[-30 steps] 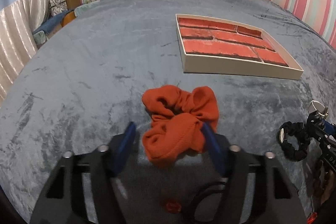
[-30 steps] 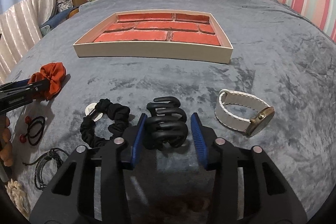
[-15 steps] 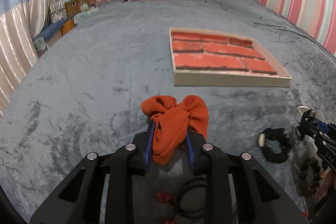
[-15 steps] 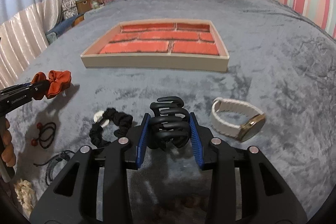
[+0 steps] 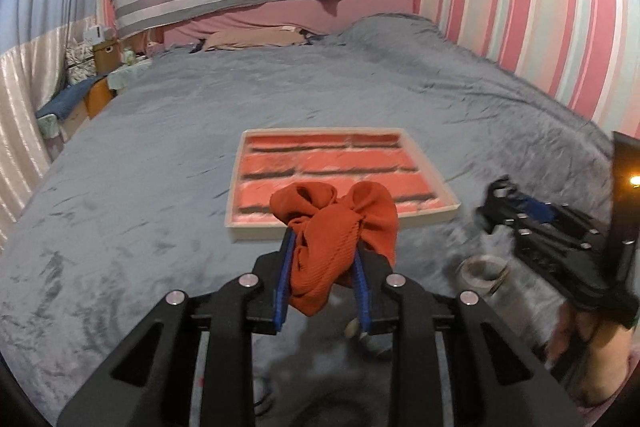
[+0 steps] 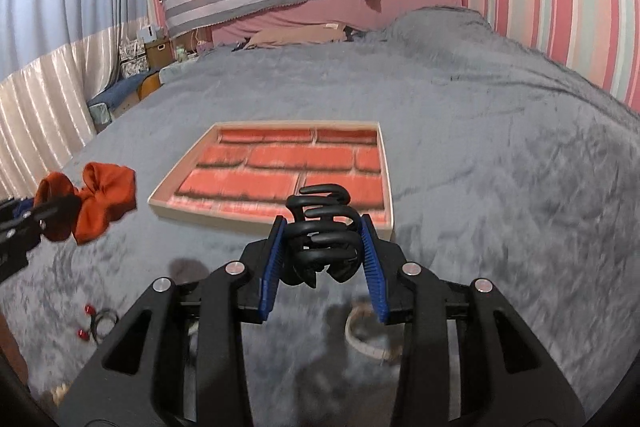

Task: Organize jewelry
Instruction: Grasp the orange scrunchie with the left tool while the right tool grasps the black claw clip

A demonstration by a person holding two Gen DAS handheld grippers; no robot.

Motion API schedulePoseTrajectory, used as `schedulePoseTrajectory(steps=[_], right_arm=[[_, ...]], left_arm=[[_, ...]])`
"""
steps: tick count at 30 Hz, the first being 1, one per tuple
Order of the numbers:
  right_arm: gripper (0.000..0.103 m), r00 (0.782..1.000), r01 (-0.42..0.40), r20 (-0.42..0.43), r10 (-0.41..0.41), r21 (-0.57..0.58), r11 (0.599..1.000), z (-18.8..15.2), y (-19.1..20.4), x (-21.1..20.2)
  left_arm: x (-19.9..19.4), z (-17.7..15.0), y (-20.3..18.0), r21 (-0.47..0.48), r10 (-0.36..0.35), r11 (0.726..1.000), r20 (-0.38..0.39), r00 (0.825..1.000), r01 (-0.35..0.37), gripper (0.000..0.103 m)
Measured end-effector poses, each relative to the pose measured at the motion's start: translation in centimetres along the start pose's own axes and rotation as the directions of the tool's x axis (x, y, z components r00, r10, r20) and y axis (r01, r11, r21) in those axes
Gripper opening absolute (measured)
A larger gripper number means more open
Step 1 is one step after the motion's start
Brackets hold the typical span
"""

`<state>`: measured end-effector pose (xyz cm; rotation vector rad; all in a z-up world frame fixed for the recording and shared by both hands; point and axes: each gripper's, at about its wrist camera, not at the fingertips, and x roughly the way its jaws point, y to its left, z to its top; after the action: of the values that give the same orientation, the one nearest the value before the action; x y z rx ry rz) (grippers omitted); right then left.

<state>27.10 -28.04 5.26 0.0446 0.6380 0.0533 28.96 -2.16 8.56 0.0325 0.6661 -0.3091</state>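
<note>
Both hand-held grippers have lifted off the bed (image 5: pixel 160 155): left (image 5: pixel 322 267) clamps the scrunchie (image 5: pixel 340 227), right (image 6: pixel 324 251) the claw clip (image 6: pixel 322 227), tray (image 6: pixel 384 163) at 12 o'clock, ready for sorting.

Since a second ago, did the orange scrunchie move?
Yes. The orange scrunchie went up off the blanket, toward the tray, pinched in the left gripper.

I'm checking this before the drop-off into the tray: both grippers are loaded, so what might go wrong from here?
1. The orange scrunchie is pinched off-centre in the left gripper, with loose folds hanging; it may snag a finger on release.
2. The black hair claw in the right gripper is hard and curved, so it might twist or slip.
3. Both head for the same tray and may collide.
</note>
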Motion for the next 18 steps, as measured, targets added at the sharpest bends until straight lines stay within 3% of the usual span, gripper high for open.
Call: schedulePoseTrajectory(steps=[7, 14, 18], right_arm=[[0.037, 1.000, -0.009, -0.007, 0.009, 0.010, 1.000, 4.5, -1.6, 4.4], [0.037, 0.997, -0.021, -0.073, 0.022, 0.021, 1.000, 8.0, -2.5, 10.9], [0.037, 0.993, -0.009, -0.116, 0.012, 0.032, 0.999, 9.4, -3.1, 14.7]], left_arm=[[4.5, 5.6, -2.8, 0.005, 0.003, 1.000, 0.006, 1.000, -0.003, 0.027], [11.5, 10.4, -0.2, -0.117, -0.042, 0.992, -0.058, 0.997, 0.035, 0.027], [16.4, 11.7, 1.2, -0.141, -0.005, 0.990, -0.107, 0.994, -0.010, 0.027]])
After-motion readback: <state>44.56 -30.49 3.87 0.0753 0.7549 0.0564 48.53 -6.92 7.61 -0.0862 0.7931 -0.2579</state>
